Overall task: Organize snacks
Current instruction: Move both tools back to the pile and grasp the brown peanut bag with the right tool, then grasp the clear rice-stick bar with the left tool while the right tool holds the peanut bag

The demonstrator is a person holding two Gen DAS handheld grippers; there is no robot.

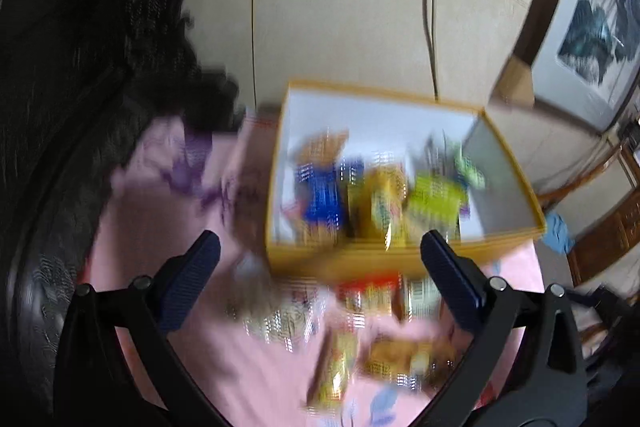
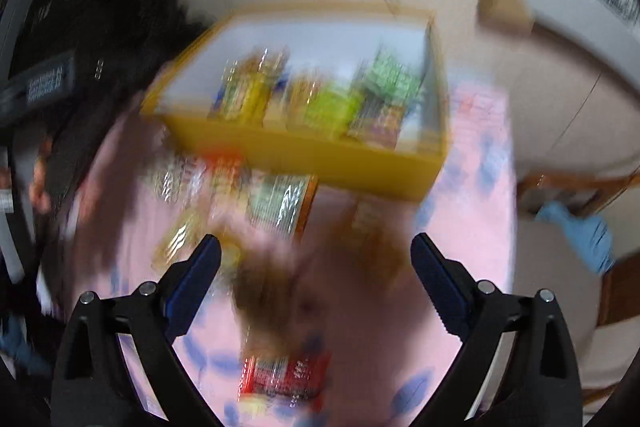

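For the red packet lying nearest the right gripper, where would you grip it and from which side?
The red packet lies flat on the pink cloth, long side across the view, clear of the other snacks. Probably come from above with the open right gripper, jaws spanning its short width at mid-length. Blur hides its edges.

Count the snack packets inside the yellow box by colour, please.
Blue packet: 1
Yellow packet: 1
Lime-green packet: 1
Orange-brown packet: 1
Pale green packet: 1
Total: 5 in the yellow box, as far as the motion blur lets me tell; more may be hidden behind these.
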